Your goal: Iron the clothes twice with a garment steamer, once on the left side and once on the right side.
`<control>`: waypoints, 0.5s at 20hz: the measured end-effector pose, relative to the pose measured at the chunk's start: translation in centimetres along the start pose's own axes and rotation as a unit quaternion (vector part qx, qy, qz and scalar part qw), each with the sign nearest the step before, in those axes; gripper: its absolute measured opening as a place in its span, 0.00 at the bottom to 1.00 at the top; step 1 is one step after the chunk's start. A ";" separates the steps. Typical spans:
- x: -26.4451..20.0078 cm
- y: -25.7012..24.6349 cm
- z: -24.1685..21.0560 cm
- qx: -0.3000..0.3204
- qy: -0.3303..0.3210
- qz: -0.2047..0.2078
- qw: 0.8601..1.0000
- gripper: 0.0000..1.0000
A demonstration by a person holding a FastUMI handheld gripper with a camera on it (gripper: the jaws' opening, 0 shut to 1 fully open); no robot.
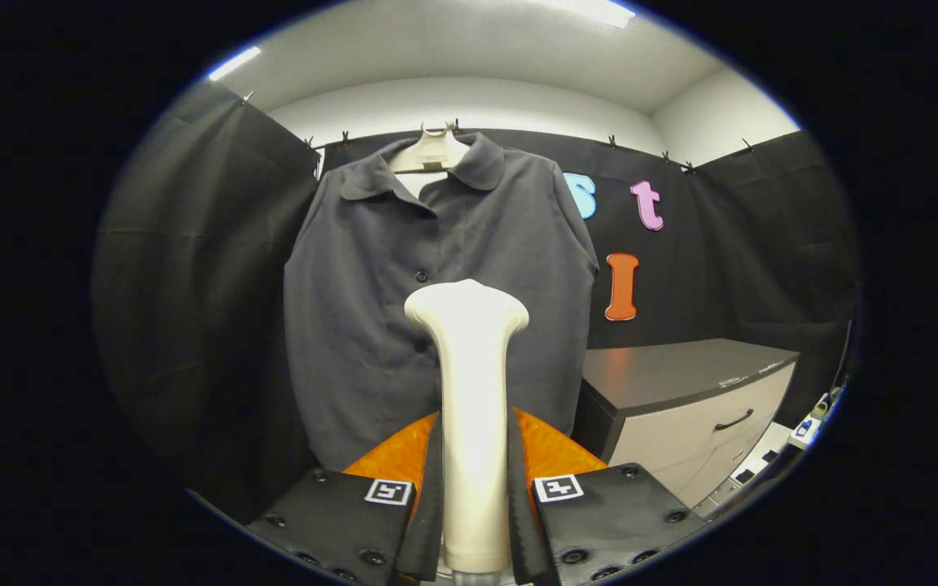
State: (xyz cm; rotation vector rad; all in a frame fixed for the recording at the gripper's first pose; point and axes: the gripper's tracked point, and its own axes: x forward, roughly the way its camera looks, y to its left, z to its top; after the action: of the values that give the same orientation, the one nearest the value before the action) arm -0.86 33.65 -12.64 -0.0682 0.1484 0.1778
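Gripping the steamer (469,423) in my claw (475,509), both fingers pressed on its handle; shirt (428,301) hangs at twelve o'clock, beyond its head; tilting could snag the placket, I judge.

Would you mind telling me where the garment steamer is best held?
Grip the garment steamer on its straight, slender handle, from both sides, below the flared head; the tool is shut on it there, leaving the head free to face the shirt.
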 end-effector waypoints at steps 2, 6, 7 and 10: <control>0.1 1.2 2.3 0.001 -0.026 0.015 1.000 0.41; 0.3 3.6 6.0 0.006 -0.057 0.042 0.997 0.41; 0.4 4.2 6.6 0.006 -0.059 0.049 0.997 0.41; 0.9 6.0 8.3 0.010 -0.068 0.073 0.995 0.41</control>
State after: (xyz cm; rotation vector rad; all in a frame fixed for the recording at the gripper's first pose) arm 0.11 40.33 -4.96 -0.0258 0.0184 0.3267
